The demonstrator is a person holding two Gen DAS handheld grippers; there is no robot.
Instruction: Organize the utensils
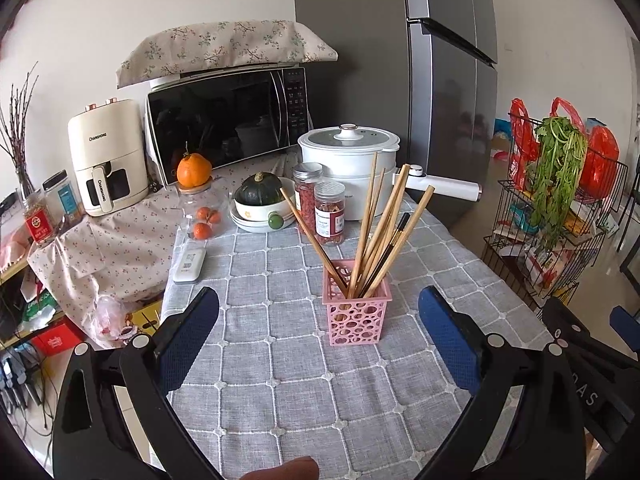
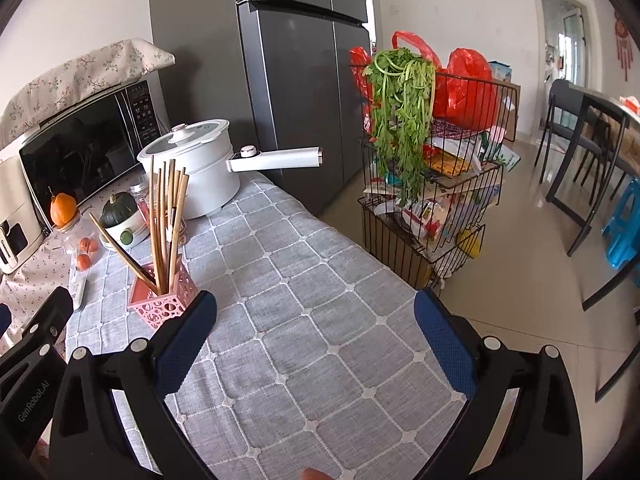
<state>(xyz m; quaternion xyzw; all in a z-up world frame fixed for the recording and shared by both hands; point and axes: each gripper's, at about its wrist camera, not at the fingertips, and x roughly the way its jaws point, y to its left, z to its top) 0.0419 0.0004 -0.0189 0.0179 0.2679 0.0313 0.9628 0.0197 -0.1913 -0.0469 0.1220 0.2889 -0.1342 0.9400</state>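
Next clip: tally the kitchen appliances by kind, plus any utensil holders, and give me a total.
Microwave: 1
Air fryer: 1
White electric pot: 1
Fridge: 1
Pink utensil holder: 1
Total: 5

My left gripper (image 1: 319, 322) hangs wide apart over the desk (image 1: 280, 380), holding nothing. Ahead, between its fingers, the pink holder (image 1: 356, 314) stands upright, chopsticks (image 1: 384, 224) fanning out.
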